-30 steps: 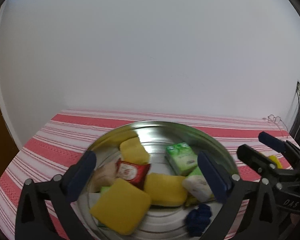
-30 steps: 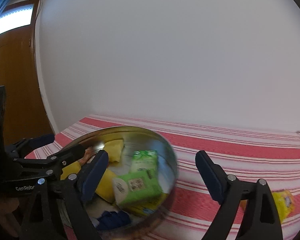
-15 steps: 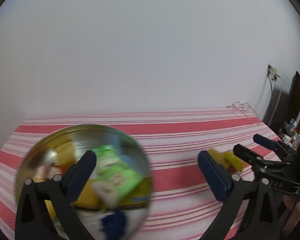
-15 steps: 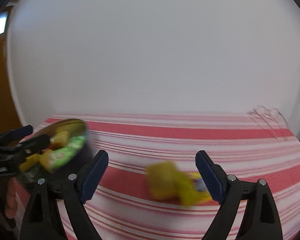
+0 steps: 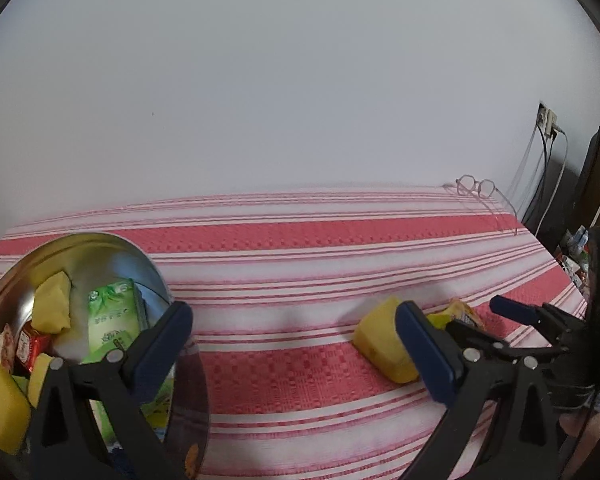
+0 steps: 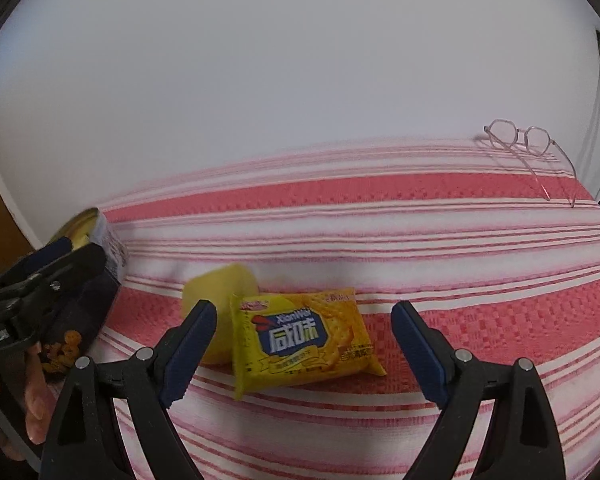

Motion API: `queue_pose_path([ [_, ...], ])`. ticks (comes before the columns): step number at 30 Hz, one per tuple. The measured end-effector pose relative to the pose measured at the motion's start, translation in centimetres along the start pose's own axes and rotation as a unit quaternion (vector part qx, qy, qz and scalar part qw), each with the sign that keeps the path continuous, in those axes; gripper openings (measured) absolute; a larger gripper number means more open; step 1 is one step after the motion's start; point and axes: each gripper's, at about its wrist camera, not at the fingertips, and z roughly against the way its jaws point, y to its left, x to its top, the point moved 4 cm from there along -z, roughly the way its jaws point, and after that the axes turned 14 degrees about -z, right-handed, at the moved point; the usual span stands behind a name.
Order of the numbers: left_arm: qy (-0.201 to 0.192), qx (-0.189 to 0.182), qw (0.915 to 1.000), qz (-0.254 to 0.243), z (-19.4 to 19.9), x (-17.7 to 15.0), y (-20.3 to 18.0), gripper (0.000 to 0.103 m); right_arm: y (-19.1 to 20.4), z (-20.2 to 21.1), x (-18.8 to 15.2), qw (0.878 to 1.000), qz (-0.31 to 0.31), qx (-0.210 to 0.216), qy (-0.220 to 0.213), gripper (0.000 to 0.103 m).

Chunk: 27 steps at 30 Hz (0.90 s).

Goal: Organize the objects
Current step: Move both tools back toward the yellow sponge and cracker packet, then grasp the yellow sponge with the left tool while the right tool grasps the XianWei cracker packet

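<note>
Two yellow items lie together near the middle of the striped worktop (image 6: 440, 248): a yellow biscuit packet (image 6: 304, 344) with blue lettering, and a plain yellow block (image 6: 220, 292) touching its left side. The right gripper (image 6: 304, 354) hangs over the packet with its blue pads spread wide, one on either side and neither touching it. The left gripper (image 5: 292, 356) is likewise spread wide with nothing between its pads; its left pad sits in front of the metal bowl (image 5: 100, 244) by the worktop's left edge. That bowl holds a green carton (image 5: 114, 316), yellow blocks and a red sachet (image 5: 30, 346). Glasses (image 6: 520, 140) rest at the far right corner.
</note>
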Motion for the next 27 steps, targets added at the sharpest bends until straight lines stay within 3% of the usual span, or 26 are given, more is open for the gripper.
queue_pose_path([
  [6,0.006,-0.008,0.9999,0.004,-0.5,-0.4,0.0,0.102,-1.2,-1.1,-0.2,0.998,-0.029,0.015,0.044,0.091],
  [9,0.006,-0.009,0.9999,-0.001,-0.5,-0.4,-0.4,0.103,-1.7,-1.1,0.0,0.998,-0.044,0.029,0.044,0.09],
  [12,0.004,-0.007,0.9999,-0.007,-0.3,-0.3,-0.6,0.103,-1.9,-0.9,0.0,0.997,-0.051,0.032,0.041,0.077],
  [15,0.003,-0.007,0.9999,-0.013,-0.2,-0.3,-0.9,0.103,-1.8,-0.7,-0.1,0.998,-0.05,0.028,0.038,0.076],
  [22,0.007,-0.01,0.9994,-0.032,-0.2,-0.3,-2.3,0.103,-2.6,0.5,0.1,0.996,-0.06,-0.062,-0.011,0.075],
  [27,0.013,-0.013,0.9986,-0.05,-0.3,-0.4,-3.4,0.102,-3.7,1.1,0.2,0.988,-0.066,-0.135,-0.031,0.075],
])
